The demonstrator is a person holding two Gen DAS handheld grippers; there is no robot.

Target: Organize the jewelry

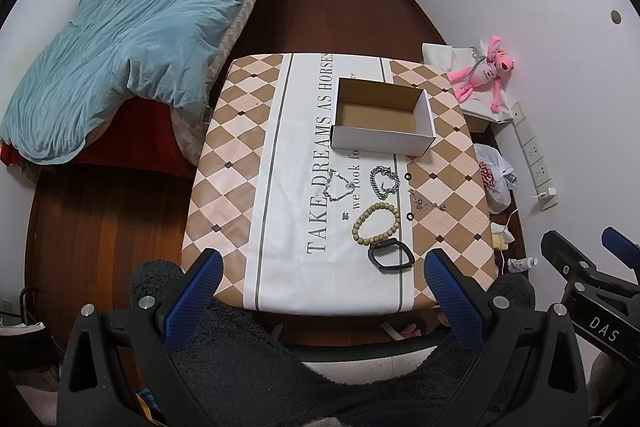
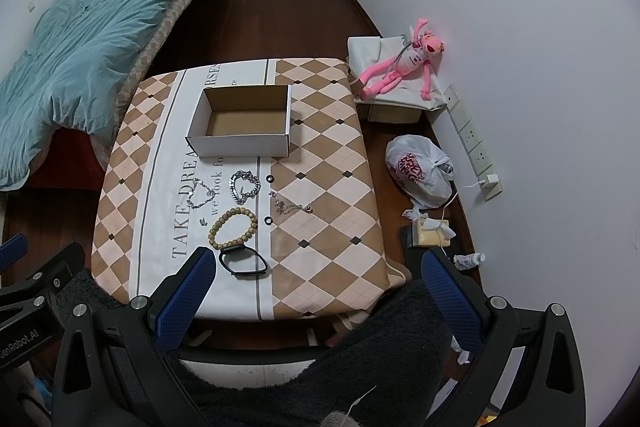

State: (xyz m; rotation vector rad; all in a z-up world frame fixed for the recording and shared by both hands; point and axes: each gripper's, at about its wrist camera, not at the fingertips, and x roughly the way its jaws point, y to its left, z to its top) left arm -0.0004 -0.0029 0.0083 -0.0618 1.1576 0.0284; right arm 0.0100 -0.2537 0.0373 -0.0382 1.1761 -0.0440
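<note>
An open white cardboard box (image 1: 382,115) (image 2: 244,123) stands empty on the table. In front of it lie a thin silver chain (image 1: 338,185) (image 2: 199,194), a chunky silver chain bracelet (image 1: 385,181) (image 2: 244,185), a wooden bead bracelet (image 1: 375,225) (image 2: 233,228), a black band (image 1: 390,255) (image 2: 244,263), a small silver chain (image 1: 426,203) (image 2: 290,207) and two small black rings (image 1: 408,175) (image 2: 269,179). My left gripper (image 1: 322,281) is open and empty, above the table's near edge. My right gripper (image 2: 318,281) is open and empty, also near that edge.
The table (image 1: 224,187) (image 2: 336,163) has a checked cloth. A bed with a blue duvet (image 1: 132,39) (image 2: 80,43) is at the left. A pink plush toy (image 1: 486,69) (image 2: 404,67), a plastic bag (image 2: 420,169), a tissue box (image 2: 428,231) and a wall power strip (image 2: 474,143) are at the right.
</note>
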